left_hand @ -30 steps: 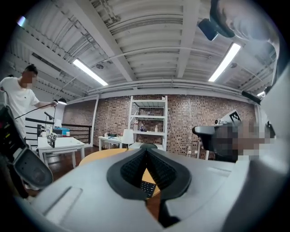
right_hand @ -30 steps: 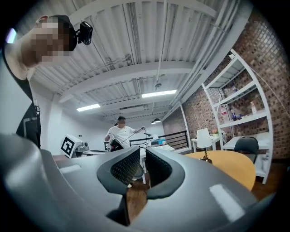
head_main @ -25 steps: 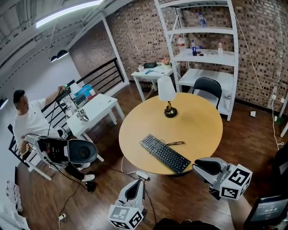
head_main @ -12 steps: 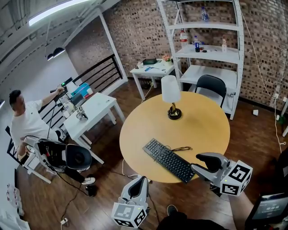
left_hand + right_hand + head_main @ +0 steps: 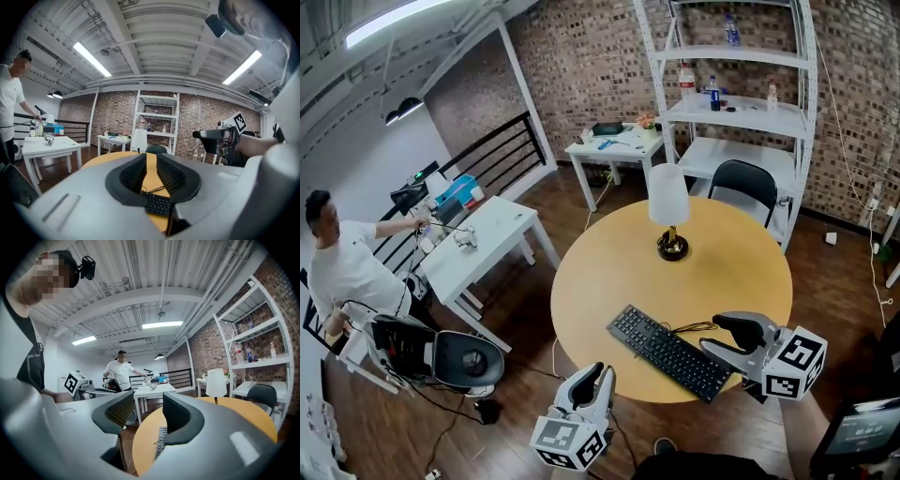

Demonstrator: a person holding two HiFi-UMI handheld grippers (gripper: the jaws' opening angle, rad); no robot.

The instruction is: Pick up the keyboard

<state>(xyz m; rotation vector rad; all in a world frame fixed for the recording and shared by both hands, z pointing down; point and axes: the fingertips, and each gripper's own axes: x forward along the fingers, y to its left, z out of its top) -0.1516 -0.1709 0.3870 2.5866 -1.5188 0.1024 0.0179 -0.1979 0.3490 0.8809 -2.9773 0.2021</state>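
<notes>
Nearest the camera, the left gripper [image 5: 594,377] hangs over the wood floor [image 5: 516,319], just short of the round table's [image 5: 619,262] near edge. Its jaws are opening but stand only a narrow slit apart, with nothing between them. To the right, the right gripper [image 5: 727,336] hovers at the table's near right rim. Its jaws are opening and stand moderately wide, and they too are empty.

The black keyboard [image 5: 667,351] lies flat and slantwise on the near part of the tabletop, its right end just beside the right gripper, its left end a little beyond the left one. A thin dark cable [image 5: 694,327] curls at its far edge.

Farther back on the table stands a lamp [image 5: 668,204] with a white shade. Off to the left, a person in a white shirt [image 5: 337,267] reaches toward gear on a white table [image 5: 492,234], with an office chair [image 5: 464,358] nearer. Behind the round table sit a black chair [image 5: 744,182] and white shelving [image 5: 741,112] holding bottles, against a brick wall [image 5: 581,66].
</notes>
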